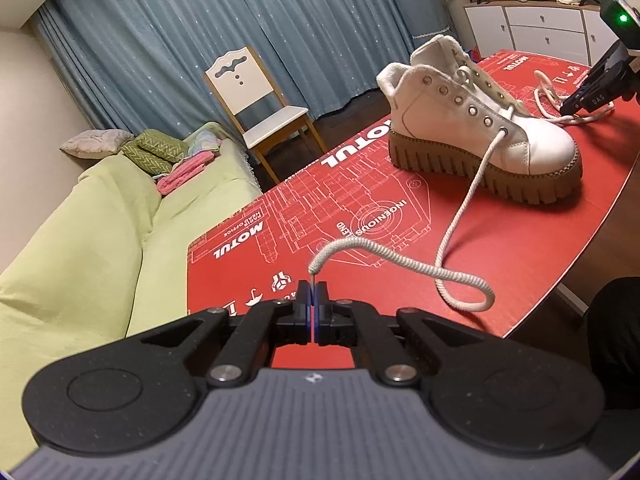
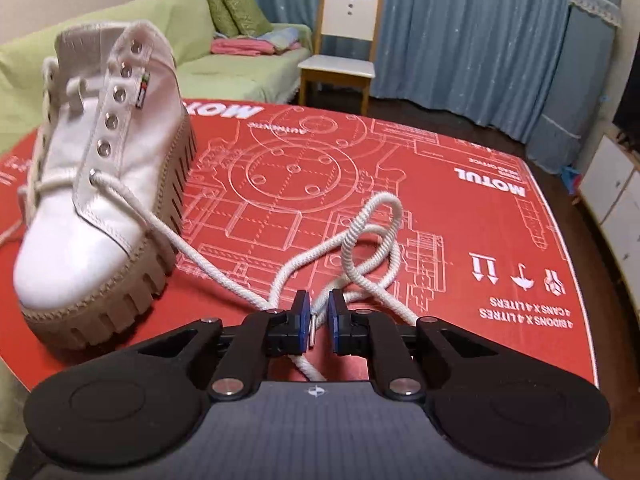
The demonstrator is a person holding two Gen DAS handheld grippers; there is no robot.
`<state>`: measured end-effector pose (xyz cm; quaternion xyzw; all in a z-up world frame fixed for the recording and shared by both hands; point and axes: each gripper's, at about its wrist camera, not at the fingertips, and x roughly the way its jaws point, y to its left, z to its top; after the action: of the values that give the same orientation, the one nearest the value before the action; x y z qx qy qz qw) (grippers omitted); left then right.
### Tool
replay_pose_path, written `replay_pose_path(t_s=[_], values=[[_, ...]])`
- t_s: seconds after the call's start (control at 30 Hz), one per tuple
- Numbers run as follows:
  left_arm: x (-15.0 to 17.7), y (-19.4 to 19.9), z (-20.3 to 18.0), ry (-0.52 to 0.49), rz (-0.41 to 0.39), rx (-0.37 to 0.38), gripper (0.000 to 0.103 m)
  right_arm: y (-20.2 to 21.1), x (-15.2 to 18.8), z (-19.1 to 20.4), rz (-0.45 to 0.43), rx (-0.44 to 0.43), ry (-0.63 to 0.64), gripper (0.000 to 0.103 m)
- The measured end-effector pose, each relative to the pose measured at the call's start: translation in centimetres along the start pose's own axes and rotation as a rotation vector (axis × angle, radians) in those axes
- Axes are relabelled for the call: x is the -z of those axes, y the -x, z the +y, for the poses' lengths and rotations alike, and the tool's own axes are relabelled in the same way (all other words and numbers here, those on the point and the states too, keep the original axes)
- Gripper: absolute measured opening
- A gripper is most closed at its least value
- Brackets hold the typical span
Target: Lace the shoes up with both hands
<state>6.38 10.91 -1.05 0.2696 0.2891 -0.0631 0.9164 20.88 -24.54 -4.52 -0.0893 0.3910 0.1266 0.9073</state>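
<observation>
White boot (image 1: 480, 128) stands on the red printed sheet (image 1: 360, 216) covering the counter; only the lowest eyelets are laced.

Left gripper (image 1: 311, 300) is fully closed, pinching the tip of one lace end (image 1: 460, 216), which loops slack back to the boot's near-side bottom eyelet. Right gripper (image 2: 319, 312) sits part-open beside the toe, pads apart, with the other lace end's (image 2: 360, 236) aglet lying in the gap, unclamped, over its tangled coil.

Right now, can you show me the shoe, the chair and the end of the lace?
shoe (image 1: 532, 148), left wrist view, white toe cap.
chair (image 2: 338, 68), right wrist view, seat.
lace end (image 1: 311, 279), left wrist view, clear tip.
</observation>
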Motion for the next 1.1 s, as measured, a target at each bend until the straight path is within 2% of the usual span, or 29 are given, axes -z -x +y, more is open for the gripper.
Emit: replay_pose_path(t_s=[0.17, 0.23, 0.3, 0.37, 0.43, 0.6, 0.73, 0.87, 1.1], values=[[-0.3, -0.5, -0.1, 0.004, -0.010, 0.012, 0.000, -0.2, 0.1, -0.8, -0.007, -0.009, -0.062, 0.012], [-0.5, -0.4, -0.1, 0.007, -0.023, 0.009, 0.000, -0.3, 0.0, -1.1, -0.004, -0.018, -0.066, 0.003], [-0.7, -0.1, 0.1, 0.006, -0.037, -0.012, 0.000, -0.3, -0.2, -2.2, -0.003, -0.082, -0.127, 0.002], [-0.9, 0.3, 0.3, -0.013, -0.046, -0.054, 0.000, 0.9, -0.5, -3.3, -0.043, -0.147, -0.192, 0.002], [-1.1, 1.0, 1.0, -0.036, -0.053, -0.112, 0.000, 3.1, -1.0, -4.1, -0.118, -0.164, -0.220, 0.002], [-1.3, 3.3, 4.2, -0.075, -0.034, -0.318, 0.000, 10.0, -2.9, -6.8, -0.332, -0.233, -0.331, 0.002], [-0.9, 5.3, 6.7, -0.091, -0.018, -0.438, 0.000, 14.8, -4.3, -8.2, -0.479, -0.278, -0.379, 0.002], [-0.1, 6.9, 8.2, -0.111, 0.001, -0.528, 0.000, 16.2, -5.2, -8.5, -0.515, -0.265, -0.350, 0.002], [3.0, 8.5, 10.5, -0.095, 0.078, -0.602, 0.000, 16.5, -4.4, -7.6, -0.513, -0.262, -0.328, 0.002]])
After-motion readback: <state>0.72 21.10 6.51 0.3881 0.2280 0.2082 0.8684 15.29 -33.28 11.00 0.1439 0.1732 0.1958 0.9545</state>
